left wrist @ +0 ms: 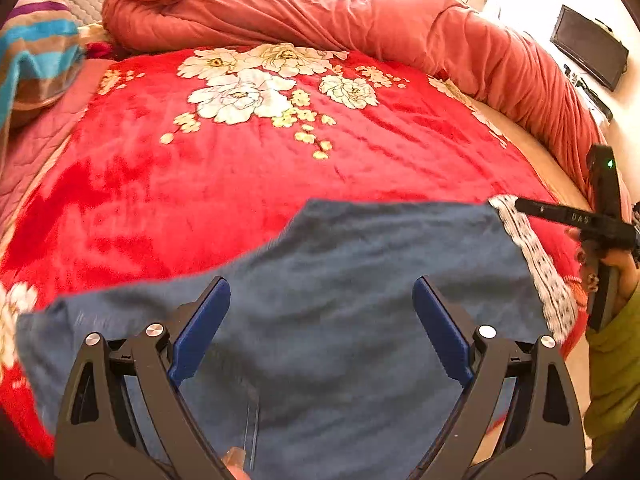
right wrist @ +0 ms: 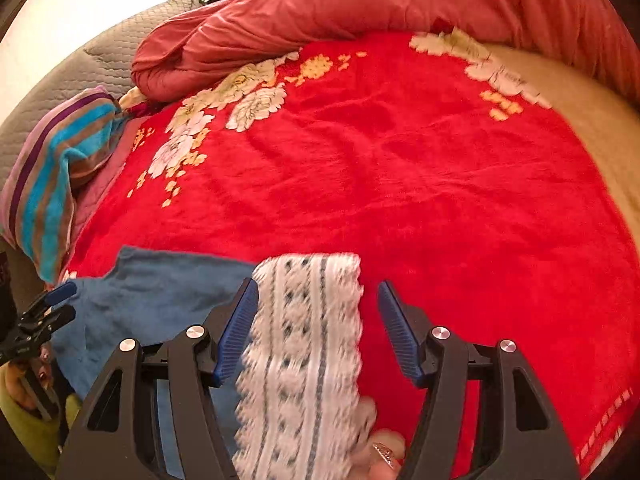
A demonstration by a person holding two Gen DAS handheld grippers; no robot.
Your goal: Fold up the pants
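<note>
Pants [left wrist: 340, 280], blue with lace trim, lie at the bed's [left wrist: 280, 172] near edge; left tongs [left wrist: 322, 300] and right tongs [right wrist: 314, 304] both gape apart, gripping nothing.

Both grippers, left gripper [left wrist: 322, 300] and right gripper [right wrist: 314, 304], are black plastic with ribbed blue pads [right wrist: 236, 332] and silver screws [left wrist: 155, 329]; an olive-green sleeve [left wrist: 616, 360] shows beside the left gripper.

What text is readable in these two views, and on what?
"DAS": pale letters on the black bar of the right tool, left wrist view; blurred, so the reading is uncertain.
Monitor: screen dark, no text.
Pants, lace band, red blanket: patterns only, no lettering.
</note>
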